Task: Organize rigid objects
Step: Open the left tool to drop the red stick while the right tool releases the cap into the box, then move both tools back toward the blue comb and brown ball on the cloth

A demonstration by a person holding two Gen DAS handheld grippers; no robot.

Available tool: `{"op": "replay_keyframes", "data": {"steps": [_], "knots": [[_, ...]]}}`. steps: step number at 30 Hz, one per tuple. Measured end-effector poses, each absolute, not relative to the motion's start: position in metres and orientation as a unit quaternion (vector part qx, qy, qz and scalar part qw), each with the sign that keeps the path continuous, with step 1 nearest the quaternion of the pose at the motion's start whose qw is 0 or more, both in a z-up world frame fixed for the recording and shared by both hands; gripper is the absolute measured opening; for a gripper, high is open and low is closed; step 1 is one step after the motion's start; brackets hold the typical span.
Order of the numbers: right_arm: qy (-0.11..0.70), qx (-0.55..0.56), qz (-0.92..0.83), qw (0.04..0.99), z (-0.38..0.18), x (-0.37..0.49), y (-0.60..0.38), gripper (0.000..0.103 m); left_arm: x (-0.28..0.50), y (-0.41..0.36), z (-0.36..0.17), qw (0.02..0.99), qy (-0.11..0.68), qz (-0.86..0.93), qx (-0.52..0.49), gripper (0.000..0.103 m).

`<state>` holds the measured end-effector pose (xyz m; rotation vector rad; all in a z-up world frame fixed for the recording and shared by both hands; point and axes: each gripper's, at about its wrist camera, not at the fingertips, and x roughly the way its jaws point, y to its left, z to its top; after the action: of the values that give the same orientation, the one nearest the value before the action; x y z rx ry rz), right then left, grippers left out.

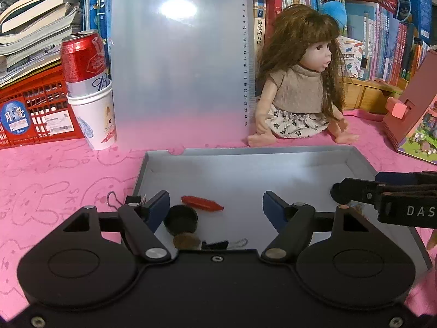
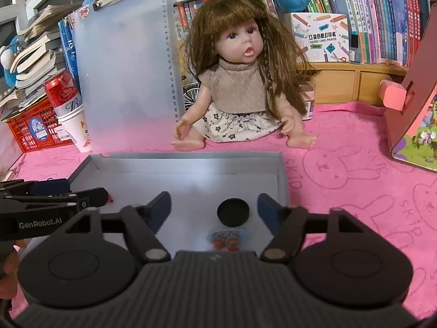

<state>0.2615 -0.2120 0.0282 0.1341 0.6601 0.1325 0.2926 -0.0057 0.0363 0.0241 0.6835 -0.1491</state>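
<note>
The left gripper and right gripper hover, jaws wide apart and empty, over a shallow grey cardboard tray. A round black plastic cap lies between the right one's fingers.

A doll with long brown hair, a beige top and a flowered skirt sits upright on the pink rabbit-print cloth. To its left a frosted translucent clipboard stands on end, its ruler scale running down the right edge. Left of that, a red drink can rests inside a white paper cup, just beside a red plastic crate topped with stacked books. Shelved books line the back. At the right edge a brown cardboard playhouse leans, with a pink block jutting from its wall.
</note>
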Motion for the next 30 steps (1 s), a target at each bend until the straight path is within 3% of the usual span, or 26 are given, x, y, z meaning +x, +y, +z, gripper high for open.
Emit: {"op": "replay_keyframes", "data": {"steps": [30], "knots": [[0.251, -0.03, 0.173, 0.952, 0.034, 0.111, -0.21, 0.089, 0.122, -0.008, 0.042, 0.93, 0.311, -0.192, 0.034, 0.079]]}}
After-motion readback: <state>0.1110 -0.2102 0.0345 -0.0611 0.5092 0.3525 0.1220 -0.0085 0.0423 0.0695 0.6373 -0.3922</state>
